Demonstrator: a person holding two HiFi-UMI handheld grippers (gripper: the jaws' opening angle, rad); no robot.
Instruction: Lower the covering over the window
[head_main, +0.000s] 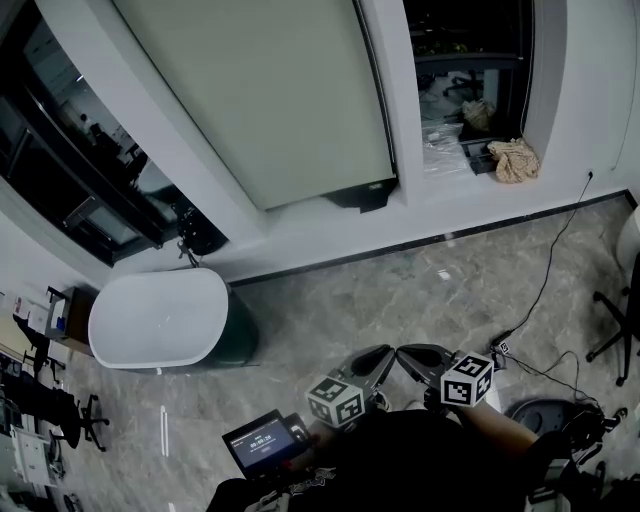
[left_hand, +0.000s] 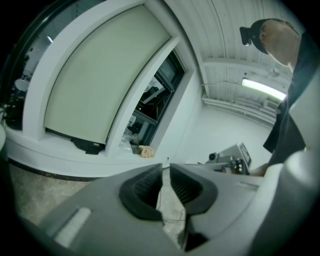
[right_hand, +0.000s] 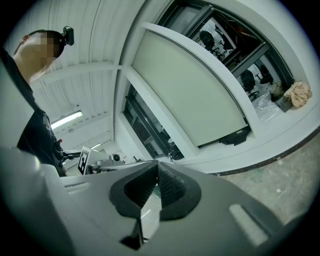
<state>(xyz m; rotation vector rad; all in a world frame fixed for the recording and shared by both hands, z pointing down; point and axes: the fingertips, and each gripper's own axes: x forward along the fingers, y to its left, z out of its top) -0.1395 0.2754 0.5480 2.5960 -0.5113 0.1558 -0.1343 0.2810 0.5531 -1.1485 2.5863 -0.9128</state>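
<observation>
A pale green roller blind (head_main: 270, 90) hangs down over the middle window, and its dark bottom rail (head_main: 362, 194) rests near the white sill. I also see the blind (left_hand: 105, 80) in the left gripper view and, as the blind (right_hand: 192, 92), in the right gripper view. Both grippers are held low and close to the person's body, far from the window. My left gripper (head_main: 376, 360) has a narrow gap between its jaws and nothing in it. My right gripper (head_main: 416, 356) has its jaws together and is empty.
A white oval table (head_main: 160, 320) stands at the left by the wall. A crumpled tan cloth (head_main: 514, 160) lies on the right window sill. Black cables (head_main: 545, 290) run across the stone floor. A chair base (head_main: 618, 335) is at the right edge. A small screen (head_main: 262, 440) is by the body.
</observation>
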